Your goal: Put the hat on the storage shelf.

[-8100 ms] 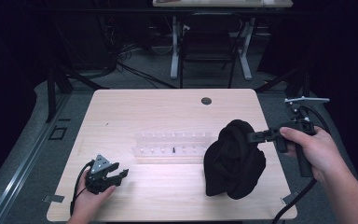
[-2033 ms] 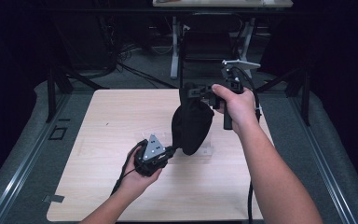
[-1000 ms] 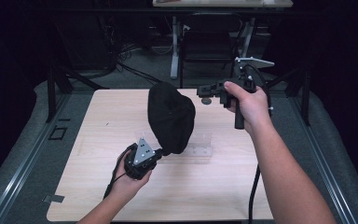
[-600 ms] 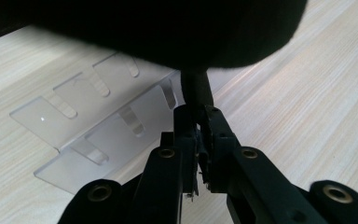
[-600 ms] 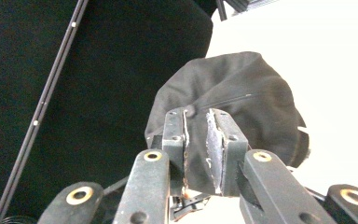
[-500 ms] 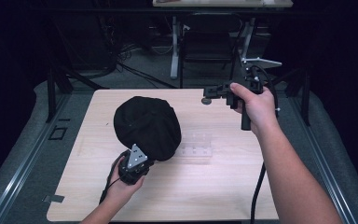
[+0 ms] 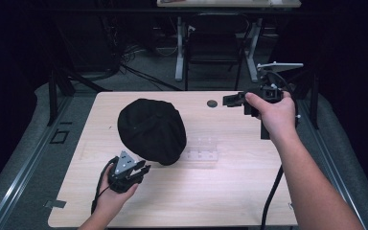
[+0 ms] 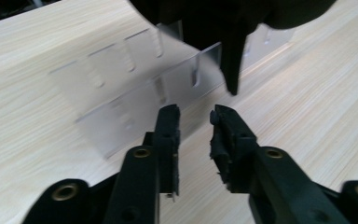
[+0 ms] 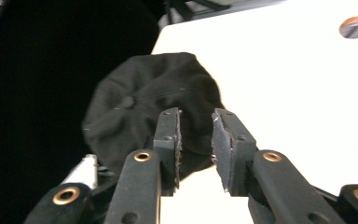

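While the left gripper (image 7: 141, 169) sits low over the near left part of the table (image 7: 230, 191), held in a hand whose forearm comes in from the near edge, its jaws have just been opening and now stand apart with nothing between them, let go of the cap (image 7: 151, 129). That cap, soft black cloth with a round panelled crown and a top button, lies flat just beyond the jaws, covering the left end of a clear plastic rack (image 7: 202, 148) with slotted walls. Raised over the far right corner, the right gripper (image 7: 231, 99) points left, its jaws likewise just opening and empty. Pale wood grain lies bare across the near and right side. A small dark disc (image 7: 212, 103) rests by the far edge.
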A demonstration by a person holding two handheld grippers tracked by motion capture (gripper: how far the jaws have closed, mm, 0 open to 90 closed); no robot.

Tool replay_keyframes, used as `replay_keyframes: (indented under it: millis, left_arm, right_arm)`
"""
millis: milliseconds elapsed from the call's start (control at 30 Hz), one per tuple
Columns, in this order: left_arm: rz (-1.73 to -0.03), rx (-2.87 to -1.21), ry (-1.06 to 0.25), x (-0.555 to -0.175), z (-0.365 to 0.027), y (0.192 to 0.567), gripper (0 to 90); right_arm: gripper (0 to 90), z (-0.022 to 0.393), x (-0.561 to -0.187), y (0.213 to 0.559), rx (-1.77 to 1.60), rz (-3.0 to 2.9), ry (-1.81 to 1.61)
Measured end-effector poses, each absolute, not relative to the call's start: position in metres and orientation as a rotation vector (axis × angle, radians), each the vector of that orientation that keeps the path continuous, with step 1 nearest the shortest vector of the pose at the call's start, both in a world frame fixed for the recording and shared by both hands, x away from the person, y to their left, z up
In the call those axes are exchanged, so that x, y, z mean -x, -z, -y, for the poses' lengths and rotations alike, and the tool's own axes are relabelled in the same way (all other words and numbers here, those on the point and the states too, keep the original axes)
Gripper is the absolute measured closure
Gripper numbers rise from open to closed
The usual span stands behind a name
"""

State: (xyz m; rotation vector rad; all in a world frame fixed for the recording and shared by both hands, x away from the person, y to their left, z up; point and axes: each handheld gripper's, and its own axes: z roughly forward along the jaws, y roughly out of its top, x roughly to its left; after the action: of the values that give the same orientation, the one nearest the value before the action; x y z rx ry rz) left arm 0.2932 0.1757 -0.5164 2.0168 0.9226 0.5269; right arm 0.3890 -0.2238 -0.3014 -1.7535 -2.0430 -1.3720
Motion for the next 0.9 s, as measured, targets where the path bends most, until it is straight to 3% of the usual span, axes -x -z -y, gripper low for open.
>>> replay_keyframes:
  millis: [200, 333, 900]
  left_arm:
    - [-0.999, -1.979, -0.537, -0.291, -0.198, 0.518, 59.8]
    - [-1.053, -1.918, -0.471, -0.293, -0.209, 0.524, 55.1]
    - [-1.038, -1.933, -0.475, -0.292, -0.214, 0.537, 50.6]
  right_arm:
    - [67.6, 0.227, -0.378, 0.304, 1.823, 2.212, 1.304]
    - [64.1, 0.232, -0.371, 0.309, 1.839, 2.25, 1.295]
    - [58.5, 0.253, -0.323, 0.364, 1.925, 2.377, 1.267]
